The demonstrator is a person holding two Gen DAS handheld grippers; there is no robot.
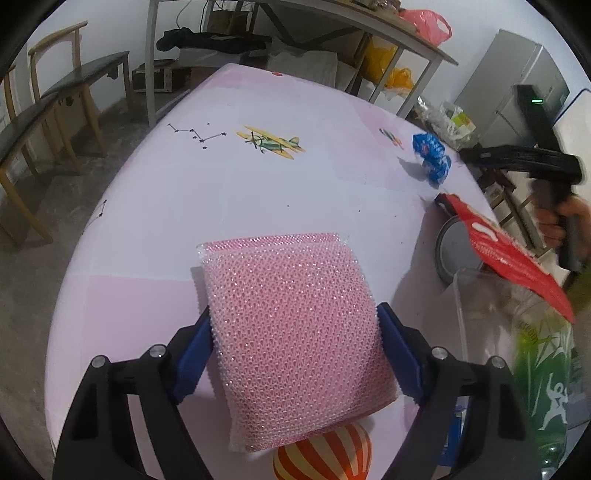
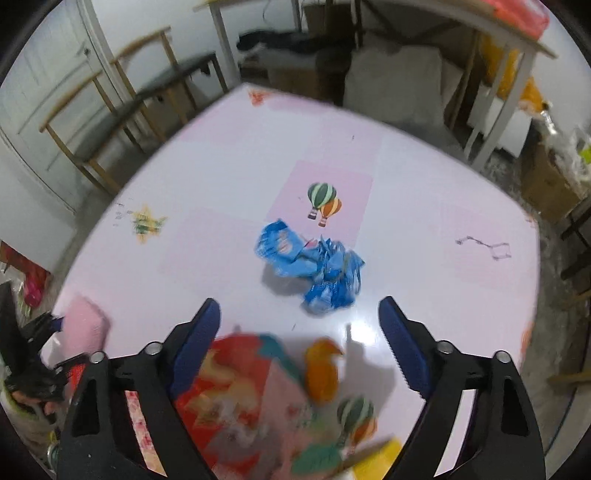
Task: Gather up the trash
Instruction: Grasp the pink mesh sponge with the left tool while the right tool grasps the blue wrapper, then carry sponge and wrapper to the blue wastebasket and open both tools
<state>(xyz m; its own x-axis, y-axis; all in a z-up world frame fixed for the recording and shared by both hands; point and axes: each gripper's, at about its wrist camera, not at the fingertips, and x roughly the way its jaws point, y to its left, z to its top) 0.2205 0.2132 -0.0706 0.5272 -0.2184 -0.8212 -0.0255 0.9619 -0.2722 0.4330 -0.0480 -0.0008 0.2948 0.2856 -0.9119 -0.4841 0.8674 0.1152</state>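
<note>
My left gripper is shut on a pink mesh scouring pad and holds it above the pink table. A crumpled blue wrapper lies at the table's right side; it also shows in the right wrist view, ahead of my right gripper. My right gripper is open, with a blurred red wrapper loose below and between its fingers. In the left wrist view that red wrapper hangs in the air over a clear bin at the right, under the hand-held right gripper.
The clear bin holds a green printed bag. A round grey lid sits beyond the table's right edge. Wooden chairs stand at the left. A desk with bags stands behind. The tablecloth carries airplane and balloon prints.
</note>
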